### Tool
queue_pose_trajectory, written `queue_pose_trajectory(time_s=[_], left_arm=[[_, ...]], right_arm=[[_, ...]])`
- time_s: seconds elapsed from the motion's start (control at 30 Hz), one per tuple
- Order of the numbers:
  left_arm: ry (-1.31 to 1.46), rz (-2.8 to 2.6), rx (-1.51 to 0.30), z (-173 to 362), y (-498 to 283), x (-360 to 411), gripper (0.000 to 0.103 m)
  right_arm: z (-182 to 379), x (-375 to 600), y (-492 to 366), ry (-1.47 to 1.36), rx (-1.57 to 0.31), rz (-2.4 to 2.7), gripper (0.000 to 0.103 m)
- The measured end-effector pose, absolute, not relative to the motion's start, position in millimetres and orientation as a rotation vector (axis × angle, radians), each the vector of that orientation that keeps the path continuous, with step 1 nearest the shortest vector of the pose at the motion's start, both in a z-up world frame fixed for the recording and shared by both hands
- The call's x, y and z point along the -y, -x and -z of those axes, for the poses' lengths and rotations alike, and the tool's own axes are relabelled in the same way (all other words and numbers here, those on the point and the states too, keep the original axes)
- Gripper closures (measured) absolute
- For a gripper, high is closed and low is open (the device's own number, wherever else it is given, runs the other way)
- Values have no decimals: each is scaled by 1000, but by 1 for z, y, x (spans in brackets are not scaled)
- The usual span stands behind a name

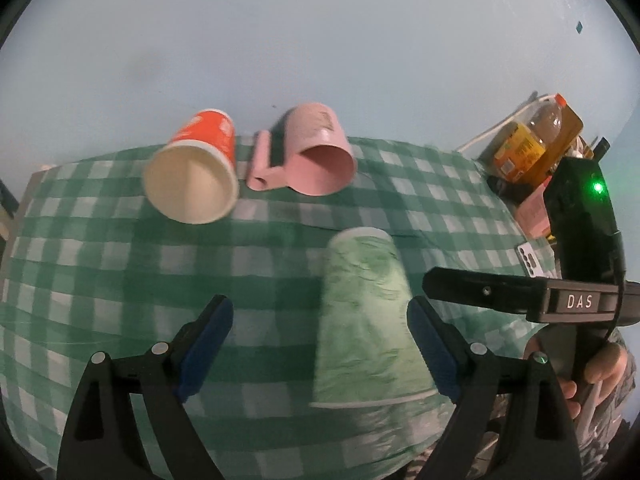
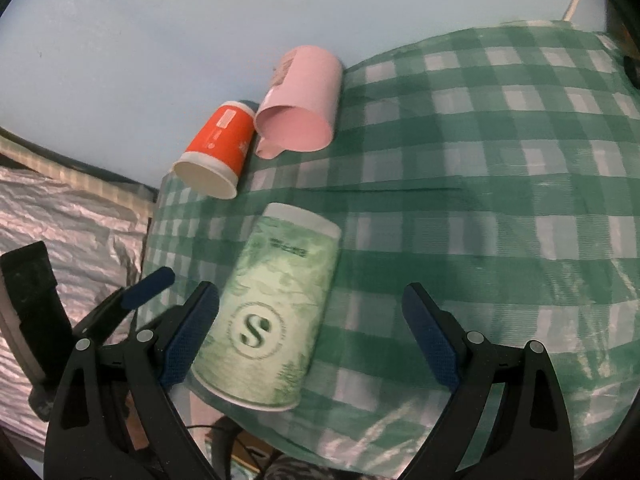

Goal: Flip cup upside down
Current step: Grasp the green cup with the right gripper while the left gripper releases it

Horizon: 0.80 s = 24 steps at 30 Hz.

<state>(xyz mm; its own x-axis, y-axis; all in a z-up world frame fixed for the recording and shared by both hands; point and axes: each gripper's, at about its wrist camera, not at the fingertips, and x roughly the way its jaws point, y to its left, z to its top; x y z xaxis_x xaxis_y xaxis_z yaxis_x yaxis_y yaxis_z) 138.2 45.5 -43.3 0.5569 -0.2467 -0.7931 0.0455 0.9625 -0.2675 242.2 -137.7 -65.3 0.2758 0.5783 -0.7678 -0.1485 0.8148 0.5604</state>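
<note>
Both grippers, left (image 1: pixel 320 344) & right (image 2: pixel 310 334), jaws wide, holding nothing. Green paper cup (image 2: pixel 272 312) upside down on checkered cloth (image 2: pixel 480 200), betw. fingers. Orange cup (image 2: pixel 218 146), pink mug (image 2: pixel 298 108) on sides, far.

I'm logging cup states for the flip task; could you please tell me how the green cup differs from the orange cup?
The green cup stands upside down, rim on the cloth; the orange cup lies on its side, its mouth towards the cameras. The green cup is near, between the open right tool's fingers; the orange cup is far back, beside the pink mug. The green cup carries a circled S; the orange cup shows white markings. Both are tapered with white rims.
</note>
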Motion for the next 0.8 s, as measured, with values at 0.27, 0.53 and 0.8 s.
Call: queue_pose_trajectory(time_s=[0.27, 0.53, 0.8], left_arm=[[271, 96, -990, 68, -143, -76, 9], [284, 35, -977, 85, -142, -87, 9], [343, 13, -925, 83, -139, -97, 9]], right_arm=[[75, 106, -255, -409, -1286, -509, 10], [94, 89, -272, -400, -1371, -485, 10], [107, 81, -276, -417, -1424, -507, 10]])
